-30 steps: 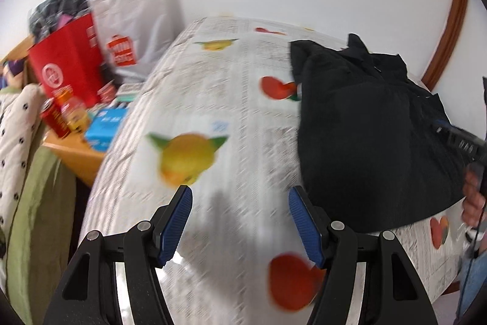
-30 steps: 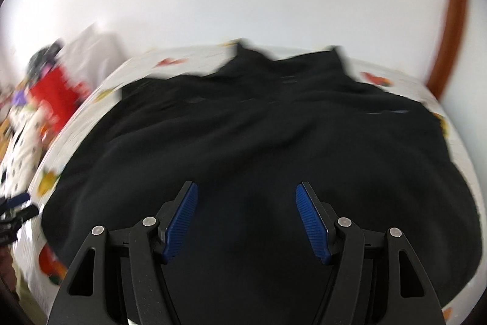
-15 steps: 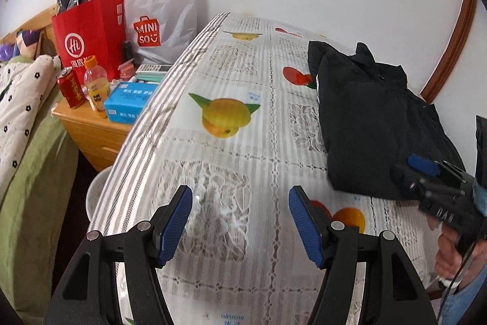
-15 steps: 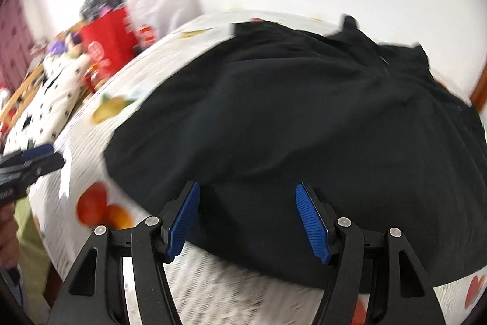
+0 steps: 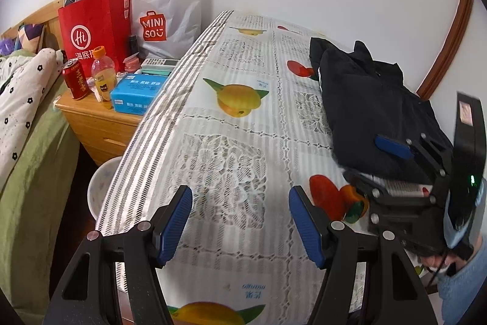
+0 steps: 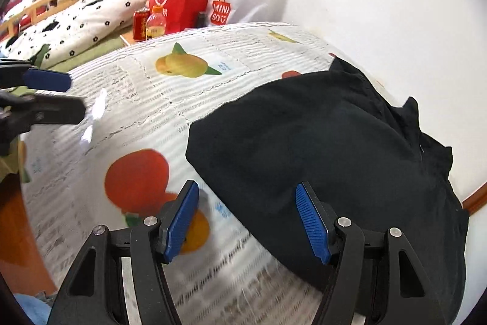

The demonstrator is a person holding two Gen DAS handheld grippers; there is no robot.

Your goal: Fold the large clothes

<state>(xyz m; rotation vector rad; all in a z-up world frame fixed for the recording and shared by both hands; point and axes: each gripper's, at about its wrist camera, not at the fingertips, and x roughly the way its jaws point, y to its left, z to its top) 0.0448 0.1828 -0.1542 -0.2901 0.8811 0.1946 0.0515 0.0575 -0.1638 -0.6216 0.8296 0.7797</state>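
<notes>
White wall backs my fruit-print counter (image 5: pixel 231 142). At right of the left view lies the folded black garment (image 5: pixel 371 105), parked clear of the edge. Both my left tool (image 5: pixel 240 221) and right tool (image 6: pixel 246 221) gape wide, empty, so I judge folding nearly finished.

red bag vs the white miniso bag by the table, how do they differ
The red bag is stuffed, with grey checked cloth bulging out of its top; the white bag shows nothing sticking out. The red bag carries a round white logo; the white bag carries a red bag-shaped logo. The red bag stands left of the white bag. Both stand against the wall.
</notes>
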